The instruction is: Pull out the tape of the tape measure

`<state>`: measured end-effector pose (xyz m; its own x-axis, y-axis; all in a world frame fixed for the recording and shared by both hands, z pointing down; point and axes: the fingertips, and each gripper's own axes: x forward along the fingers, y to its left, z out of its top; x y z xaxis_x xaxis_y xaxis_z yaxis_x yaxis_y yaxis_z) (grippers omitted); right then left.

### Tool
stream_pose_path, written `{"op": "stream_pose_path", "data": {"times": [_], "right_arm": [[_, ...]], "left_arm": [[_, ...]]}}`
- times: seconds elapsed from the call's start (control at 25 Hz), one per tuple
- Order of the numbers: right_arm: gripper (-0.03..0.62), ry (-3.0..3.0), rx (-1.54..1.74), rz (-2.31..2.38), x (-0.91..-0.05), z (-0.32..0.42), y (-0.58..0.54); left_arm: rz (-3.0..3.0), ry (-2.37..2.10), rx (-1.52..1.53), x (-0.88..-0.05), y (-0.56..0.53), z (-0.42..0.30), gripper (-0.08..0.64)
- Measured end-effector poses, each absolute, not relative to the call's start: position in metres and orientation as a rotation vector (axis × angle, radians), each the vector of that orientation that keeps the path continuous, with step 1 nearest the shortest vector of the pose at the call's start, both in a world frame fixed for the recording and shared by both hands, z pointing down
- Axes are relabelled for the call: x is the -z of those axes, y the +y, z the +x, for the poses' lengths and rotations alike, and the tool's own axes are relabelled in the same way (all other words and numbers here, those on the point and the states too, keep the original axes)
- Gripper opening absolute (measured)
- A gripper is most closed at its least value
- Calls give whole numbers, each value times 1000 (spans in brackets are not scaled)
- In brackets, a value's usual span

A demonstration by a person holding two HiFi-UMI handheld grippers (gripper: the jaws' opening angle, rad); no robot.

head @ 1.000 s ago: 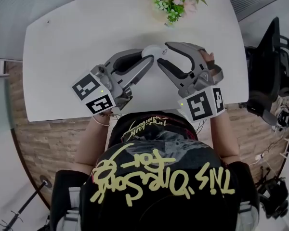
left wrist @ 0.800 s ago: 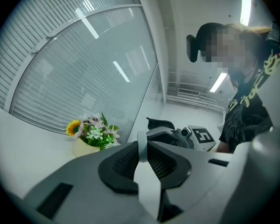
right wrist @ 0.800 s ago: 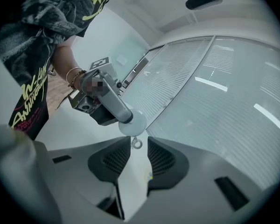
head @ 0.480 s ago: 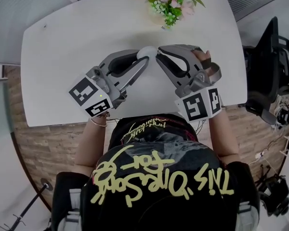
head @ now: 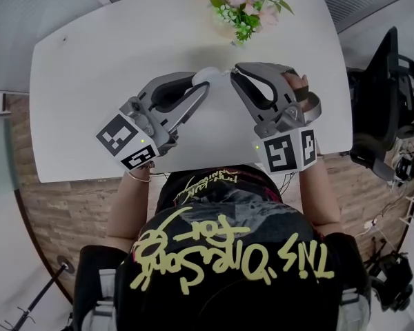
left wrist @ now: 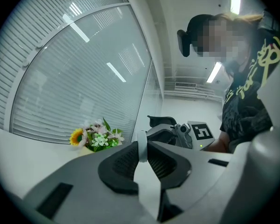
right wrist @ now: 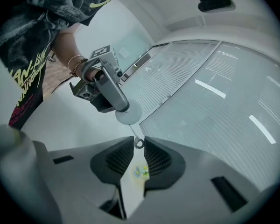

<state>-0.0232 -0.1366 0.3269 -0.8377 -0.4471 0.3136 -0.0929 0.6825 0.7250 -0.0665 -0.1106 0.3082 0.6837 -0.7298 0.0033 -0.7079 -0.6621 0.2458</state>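
— Where is the thing itself?

— The small round white plastic tape measure is up off the white table, clamped edge-on in the left gripper. Those jaws are clenched on its disc-shaped case.

— And the free end?

— A small metal pull ring sits right at the tips of the right gripper. Those jaws have just been closing, with the ring between them. They look pinched on it, though the ring is tiny, so I'd call that likely and not certain. Only a short, thin length of tape shows between ring and case.

— So which way does the case lie from the right jaws?

— Just ahead of them and a little to the side, near but not touching. The bit of tape runs nearly along the line in which the right gripper points. From the head view the two gripper tips meet in a shallow V over the middle of the table, case on the left, ring on the right.

— What does the pull call for, then?

— My judgement: the left hand holds the case steady, and the right draws straight back along the tape's own line, so the ring doesn't slip sideways out of the pads. The bunch of artificial flowers at the far edge is well apart.
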Motion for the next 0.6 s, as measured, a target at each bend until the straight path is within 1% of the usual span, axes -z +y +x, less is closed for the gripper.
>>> {"op": "stream_pose_path", "data": {"times": [0.6], "right_arm": [[72,-2371,1061,560,-316,8,-158]], "left_arm": [[2712,-1213,109,-294,-106,-67,57]]}}
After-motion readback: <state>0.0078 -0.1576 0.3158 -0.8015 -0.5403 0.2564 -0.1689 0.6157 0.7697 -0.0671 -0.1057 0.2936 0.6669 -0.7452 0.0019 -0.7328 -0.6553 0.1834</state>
